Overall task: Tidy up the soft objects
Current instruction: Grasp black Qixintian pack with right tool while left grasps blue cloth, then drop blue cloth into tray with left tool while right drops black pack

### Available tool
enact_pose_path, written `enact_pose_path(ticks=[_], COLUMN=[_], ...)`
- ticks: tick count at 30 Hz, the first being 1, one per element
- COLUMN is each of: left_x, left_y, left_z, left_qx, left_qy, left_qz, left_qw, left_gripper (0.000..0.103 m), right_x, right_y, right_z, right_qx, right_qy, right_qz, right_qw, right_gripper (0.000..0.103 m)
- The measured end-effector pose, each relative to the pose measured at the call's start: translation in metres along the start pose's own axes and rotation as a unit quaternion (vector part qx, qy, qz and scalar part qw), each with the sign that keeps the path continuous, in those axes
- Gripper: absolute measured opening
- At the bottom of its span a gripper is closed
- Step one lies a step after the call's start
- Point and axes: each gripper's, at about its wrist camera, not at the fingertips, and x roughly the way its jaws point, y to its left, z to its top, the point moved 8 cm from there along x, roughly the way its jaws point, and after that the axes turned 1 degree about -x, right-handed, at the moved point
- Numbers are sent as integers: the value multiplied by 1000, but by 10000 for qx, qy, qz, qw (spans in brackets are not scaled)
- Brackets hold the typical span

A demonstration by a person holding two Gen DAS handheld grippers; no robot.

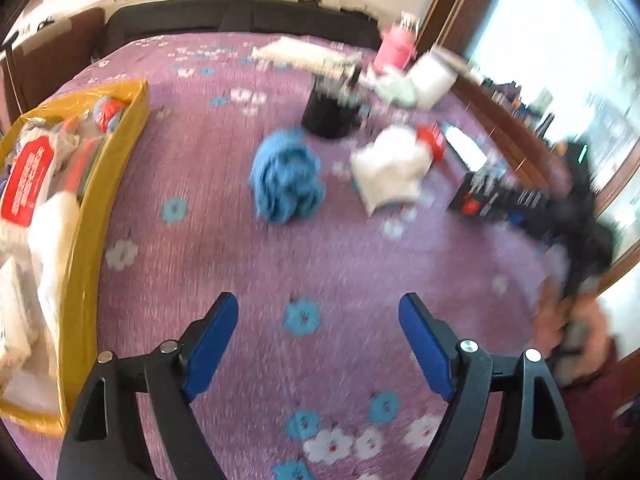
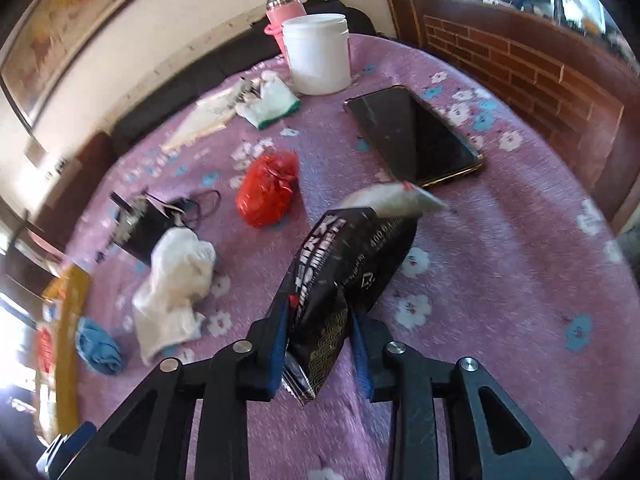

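Right gripper (image 2: 320,344) pinching the lower end of a black snack pouch (image 2: 344,268), lifted ahead of its fingers, presumably bound for the yellow box (image 1: 116,184) left of the left gripper (image 1: 318,344), which is spread and holds nothing, with a blue cloth (image 1: 286,176) ahead.

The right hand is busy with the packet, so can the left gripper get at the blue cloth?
Probably yes: the left gripper is open and only bare bedspread lies before the blue cloth.
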Motion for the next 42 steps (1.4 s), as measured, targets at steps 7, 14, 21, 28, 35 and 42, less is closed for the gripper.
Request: enact_pose_path(ticks=[7,14,21,28,35,42], left_x=[-10,21,90,75,14,-61], left_y=[27,25,16,10,0,30], left_z=[46,72,78,71,57,46], left_qx=[-797,-311,268,364,229,-48], left_qy=[-359,-211,362,469,78,-410], left_qz=[-154,588,1232,1160,640,504], left_qw=[9960,9976,9914,9915,9977,9979], left_gripper=[98,98,98,34,35,35], right_x=[2,1,0,-1,1,12], right_y=[1,6,2,-7,-12,-5], right_z=[2,-2,-1,2,6,20], right_qx=[49,15,220,609,785,830], right_qy=[-233,-229,-234,-292,-309,161], right_qz=[358,461,660,901,866,297], right_qw=[9991,9987,9973,9936,9927,9960], right_gripper=[52,65,67,68,68,74])
